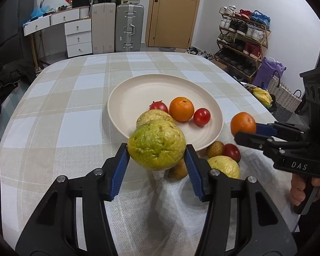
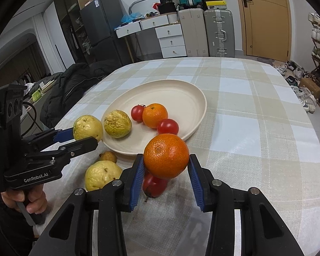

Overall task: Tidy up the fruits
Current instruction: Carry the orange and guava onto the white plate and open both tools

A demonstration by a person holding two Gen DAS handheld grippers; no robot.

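Guava (image 1: 156, 146): looks firm but bruisable, bumpy skin, fairly heavy — best held across its widest part, as it is now.
Left gripper (image 1: 156, 151): fingers (image 1: 120, 166) pinching the guava between the blue pads, lifted above the table (image 1: 53, 111) at the near rim of the plate (image 1: 128, 98).
Mandarin (image 2: 166, 155): light, soft-skinned, round — likely to roll if squeezed off-centre.
Right gripper (image 2: 166, 168): fingers (image 2: 137, 179) clamped on its sides, held clear of the table, just short of the plate.
Plate contents: one guava, one mandarin, two tomatoes.
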